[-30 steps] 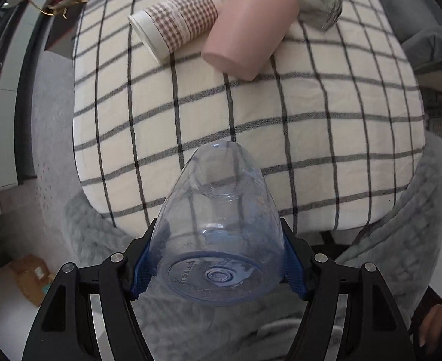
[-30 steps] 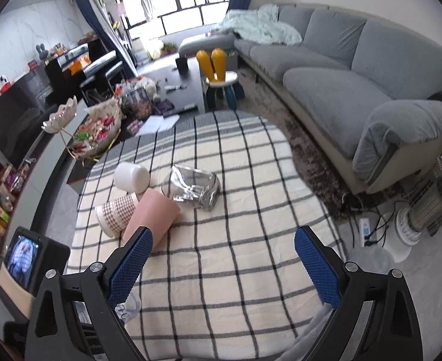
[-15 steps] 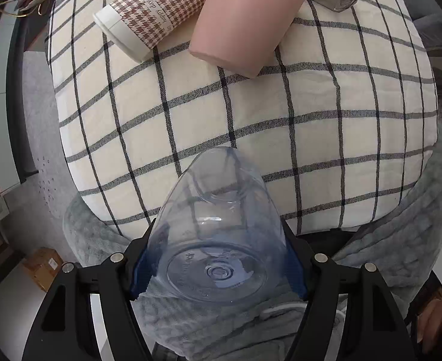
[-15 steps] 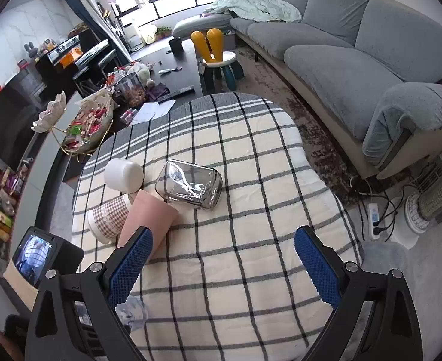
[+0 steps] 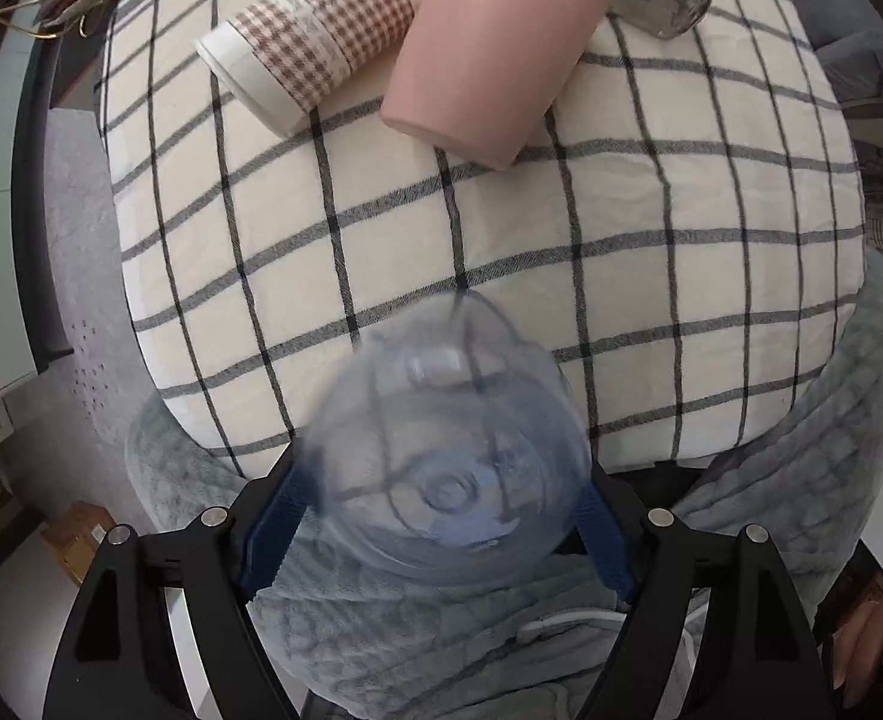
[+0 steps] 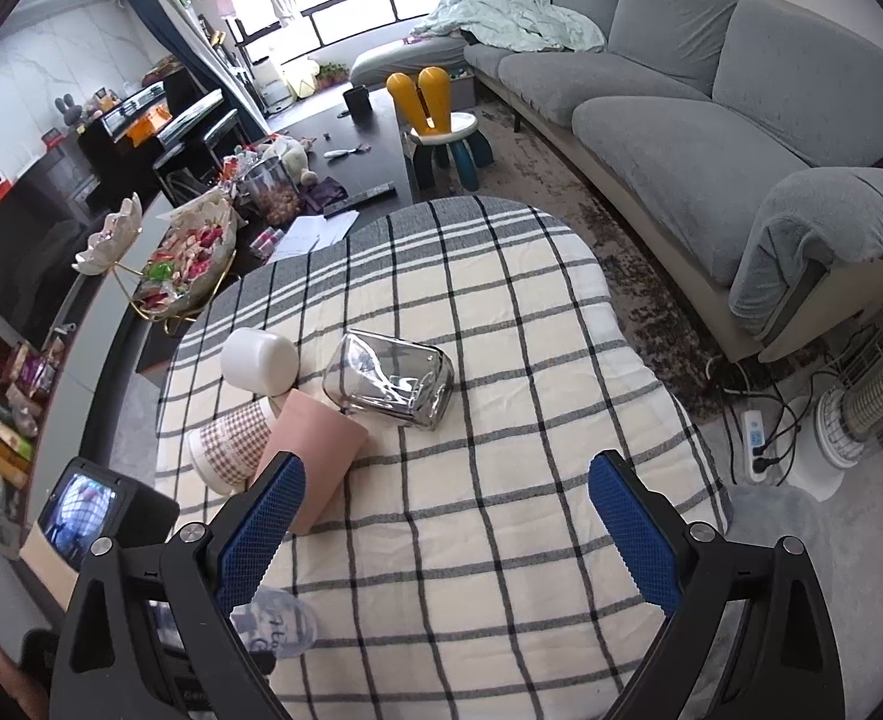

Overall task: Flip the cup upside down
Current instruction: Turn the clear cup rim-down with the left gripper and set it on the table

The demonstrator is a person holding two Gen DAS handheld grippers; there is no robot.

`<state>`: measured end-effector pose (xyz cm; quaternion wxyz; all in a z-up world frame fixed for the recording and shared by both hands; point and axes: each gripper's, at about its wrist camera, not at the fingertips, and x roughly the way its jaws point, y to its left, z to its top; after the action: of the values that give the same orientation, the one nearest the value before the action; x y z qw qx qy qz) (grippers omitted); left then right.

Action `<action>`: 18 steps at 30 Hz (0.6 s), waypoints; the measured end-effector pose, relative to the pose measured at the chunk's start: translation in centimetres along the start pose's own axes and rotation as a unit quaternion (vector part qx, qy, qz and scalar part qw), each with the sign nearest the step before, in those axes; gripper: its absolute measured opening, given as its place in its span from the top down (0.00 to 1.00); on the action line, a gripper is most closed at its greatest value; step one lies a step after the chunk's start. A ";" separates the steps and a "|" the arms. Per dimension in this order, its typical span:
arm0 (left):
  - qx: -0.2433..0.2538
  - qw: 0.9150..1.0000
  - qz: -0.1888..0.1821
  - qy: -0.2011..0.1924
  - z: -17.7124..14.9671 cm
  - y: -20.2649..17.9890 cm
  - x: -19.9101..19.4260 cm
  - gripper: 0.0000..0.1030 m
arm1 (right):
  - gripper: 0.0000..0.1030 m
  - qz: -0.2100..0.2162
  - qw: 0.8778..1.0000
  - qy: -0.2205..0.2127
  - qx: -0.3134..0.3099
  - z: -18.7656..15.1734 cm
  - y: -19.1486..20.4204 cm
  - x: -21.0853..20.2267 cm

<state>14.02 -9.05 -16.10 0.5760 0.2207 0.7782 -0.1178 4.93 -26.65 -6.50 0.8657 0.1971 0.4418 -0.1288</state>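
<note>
Nearest the left wrist camera, the left gripper (image 5: pixel 444 504) is clamped on a clear blue-tinted plastic cup (image 5: pixel 441 450), one blue pad pressed to each side of it. The cup's base faces the camera and its open mouth points away and down toward the checked tablecloth (image 5: pixel 651 228), so it is held tipped over above the table's near edge. That pose suits setting it down on its rim; the turn looks mostly made, but the cup is motion-blurred and whether the rim touches the cloth cannot be told.

In the right wrist view, the right gripper (image 6: pixel 447 516) hangs above the table with its fingers wide apart and nothing between them, seemingly just waiting. Part of the clear cup peeks out at the lower left, under its left finger.

Farther across the cloth, other cups lie on their sides in a cluster: a pink cup (image 5: pixel 495 48), a checked paper cup (image 5: pixel 315 48) touching it, a white cup (image 6: pixel 259 358) and a shiny metal cup (image 6: pixel 390 378). Beyond the table stands a grey sofa (image 6: pixel 711 96).
</note>
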 end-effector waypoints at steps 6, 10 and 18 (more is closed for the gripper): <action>-0.004 0.999 -0.020 -0.032 -2.1 -0.2 -1.8 0.17 | 0.07 -0.003 1.000 -0.023 -0.007 0.0 0.2 -2.1; -0.014 0.997 -0.037 -0.065 -4.2 -0.3 -3.0 0.17 | 0.07 -0.005 0.999 -0.044 -0.020 -0.3 0.7 -4.1; -0.049 0.971 -0.043 -0.230 -10.5 -0.1 -7.2 0.12 | 0.05 -0.012 0.994 -0.091 -0.062 -1.5 1.8 -8.0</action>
<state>6.81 -5.99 -6.07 0.7444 0.1256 0.6380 -0.1518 -0.09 -24.02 -0.35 0.9112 0.1247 0.3709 -0.1290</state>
